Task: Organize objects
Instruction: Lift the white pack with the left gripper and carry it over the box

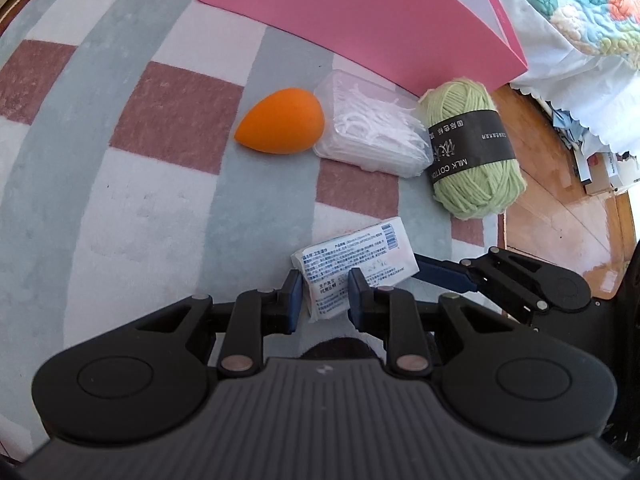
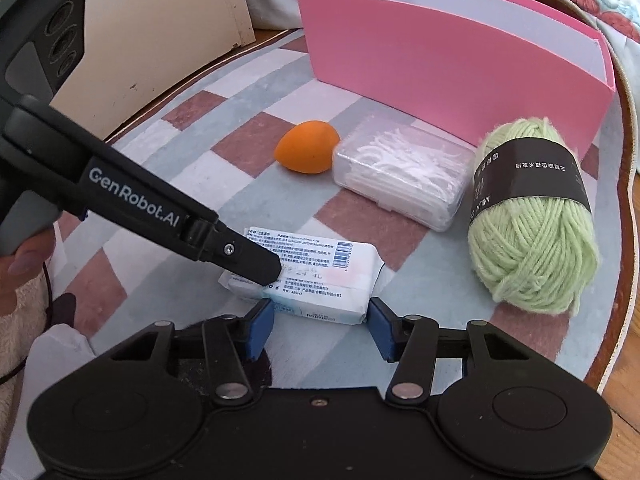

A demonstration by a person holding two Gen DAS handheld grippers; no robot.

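Checkered rug [image 2: 224, 148] in grey, white and dull red covers the surface where everything lies. Farthest left of the row sits the orange egg-shaped sponge [image 2: 307, 145], touching or just beside the clear floss-pick box [image 2: 400, 172] to its right. Right of that box, a ball of green yarn [image 2: 528, 216] with a dark paper band lies on its side, near the rug's edge and the wooden floor [image 1: 560, 208]. Behind all three stands the pink box [image 2: 452, 60], open at the top with a white inside. In front of the row lies the white wipes pack [image 2: 308, 276], printed side up. In the left wrist view the left hand-held gripper [image 1: 324, 292] has its blue pads on either side of the near end of the pack [image 1: 352, 260], its jaws drawn in narrow around it; whether the pads actually press the wrapper cannot be told. In the right wrist view that same left tool comes in from the left, its black tip over the pack's left part. The right hand-held gripper [image 2: 320, 326] is spread wide, its blue pads flanking the pack's near edge, the right pad close to the pack's corner, gripping nothing.
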